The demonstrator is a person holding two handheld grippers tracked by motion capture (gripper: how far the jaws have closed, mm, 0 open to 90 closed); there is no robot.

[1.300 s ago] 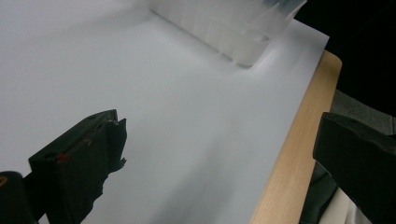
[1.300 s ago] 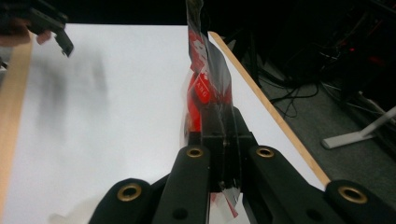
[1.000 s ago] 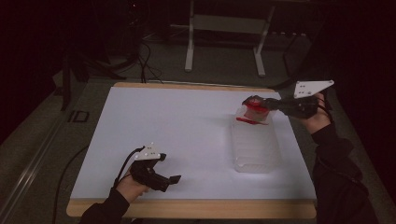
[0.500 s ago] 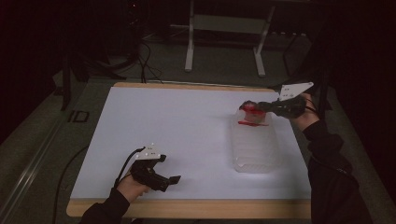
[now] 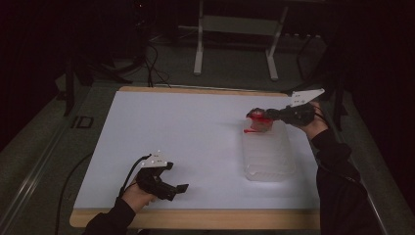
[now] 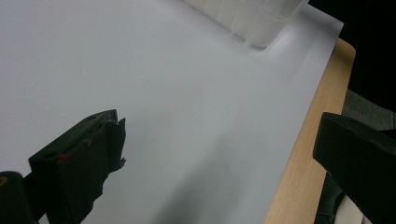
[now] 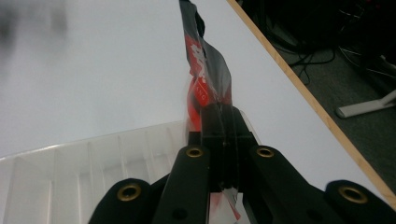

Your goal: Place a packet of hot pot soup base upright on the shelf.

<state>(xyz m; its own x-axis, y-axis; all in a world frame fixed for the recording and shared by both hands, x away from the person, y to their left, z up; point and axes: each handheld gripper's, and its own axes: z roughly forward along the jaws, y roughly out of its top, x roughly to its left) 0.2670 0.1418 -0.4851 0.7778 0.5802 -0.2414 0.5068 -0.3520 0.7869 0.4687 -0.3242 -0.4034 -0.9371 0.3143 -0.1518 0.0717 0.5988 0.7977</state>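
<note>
My right gripper (image 5: 274, 115) is shut on a red and black packet (image 5: 258, 121), held over the far end of a clear plastic divided box (image 5: 266, 152) at the table's right. In the right gripper view the jaws pinch the packet (image 7: 205, 70) tight, with the box's compartments (image 7: 84, 163) just below. My left gripper (image 5: 177, 190) rests near the table's front edge, open with nothing between its fingers (image 6: 79, 163); the corner of the box (image 6: 252, 18) lies far ahead of it.
A white sheet (image 5: 186, 142) covers the wooden table (image 5: 195, 219). Behind the table stand a metal frame's legs (image 5: 198, 49) and cables (image 5: 151, 58) on a dark floor. A cable (image 5: 129, 174) trails from the left gripper.
My right gripper has carried the packet leftward and slightly down toward the far end of the box. The left gripper has stayed put.
</note>
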